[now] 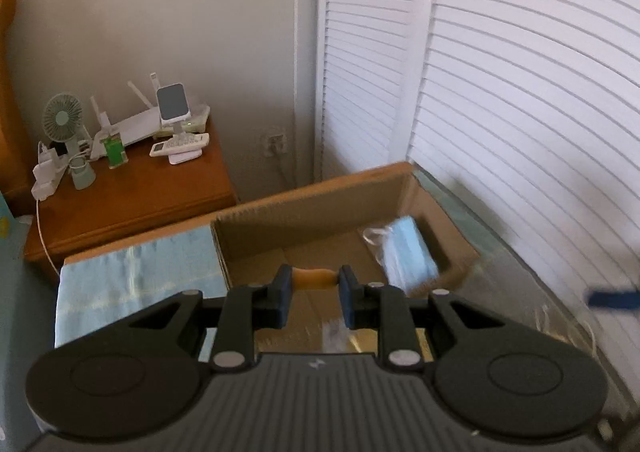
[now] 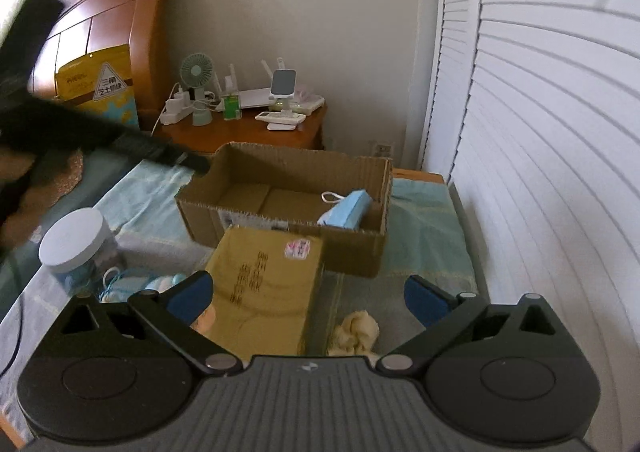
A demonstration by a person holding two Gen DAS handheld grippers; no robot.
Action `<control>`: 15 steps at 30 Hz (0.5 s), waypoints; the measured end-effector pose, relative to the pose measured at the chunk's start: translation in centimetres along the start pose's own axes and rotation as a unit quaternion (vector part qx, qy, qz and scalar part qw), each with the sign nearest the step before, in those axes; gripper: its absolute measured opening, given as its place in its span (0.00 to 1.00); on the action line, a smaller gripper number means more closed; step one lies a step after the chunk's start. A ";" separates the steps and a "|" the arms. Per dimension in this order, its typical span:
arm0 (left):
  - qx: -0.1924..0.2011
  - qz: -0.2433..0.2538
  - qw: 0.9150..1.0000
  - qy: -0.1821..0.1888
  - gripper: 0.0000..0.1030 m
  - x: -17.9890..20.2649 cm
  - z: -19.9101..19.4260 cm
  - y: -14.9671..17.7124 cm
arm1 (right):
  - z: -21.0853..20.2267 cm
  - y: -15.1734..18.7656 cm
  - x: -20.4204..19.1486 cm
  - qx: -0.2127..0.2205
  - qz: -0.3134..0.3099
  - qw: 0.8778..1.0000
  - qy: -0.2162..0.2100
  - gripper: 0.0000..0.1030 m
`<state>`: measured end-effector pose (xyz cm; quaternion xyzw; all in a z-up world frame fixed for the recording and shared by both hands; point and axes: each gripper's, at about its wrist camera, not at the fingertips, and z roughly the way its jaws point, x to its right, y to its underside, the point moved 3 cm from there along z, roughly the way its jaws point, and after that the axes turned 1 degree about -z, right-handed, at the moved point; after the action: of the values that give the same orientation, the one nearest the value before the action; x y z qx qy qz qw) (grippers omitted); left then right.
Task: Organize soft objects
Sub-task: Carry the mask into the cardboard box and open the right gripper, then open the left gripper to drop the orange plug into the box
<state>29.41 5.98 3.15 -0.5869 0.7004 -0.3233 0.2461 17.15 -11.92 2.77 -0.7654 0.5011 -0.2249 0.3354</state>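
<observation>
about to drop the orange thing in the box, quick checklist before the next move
1. Left tool grips the orange piece: ok, pinched between both pads.
2. Piece above the open box: ok in the left wrist view.
3. Free room in the box: ok, only a mask pack lies at its right end.
4. Right tool empty and open: ok, jaws stand wide, nothing between them.
5. Next soft item within sight: ok, a cream cloth lump lies just ahead of the right tool.
6. How high the piece hangs over the box floor: cannot tell.
</observation>
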 end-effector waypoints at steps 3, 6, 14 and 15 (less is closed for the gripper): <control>-0.005 -0.008 1.000 -0.013 0.22 -0.7 2.0 -1.4 | -0.8 0.5 0.2 0.002 0.000 1.000 0.008 1.00; -0.013 -0.012 1.000 -0.026 0.22 -1.3 3.5 -2.1 | -1.1 0.7 0.5 0.000 0.002 1.000 0.012 1.00; -0.028 -0.020 0.998 -0.047 0.27 -2.6 5.8 -2.5 | -1.3 1.4 0.6 -0.004 -0.002 1.000 0.017 1.00; -0.033 -0.021 0.998 -0.049 0.32 -2.7 5.9 -2.4 | -1.2 1.4 0.6 -0.005 -0.002 1.000 0.016 1.00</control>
<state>35.80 7.37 0.87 -0.6241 0.6854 -0.2763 0.2536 15.71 -13.19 2.57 -0.7646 0.5056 -0.2350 0.3233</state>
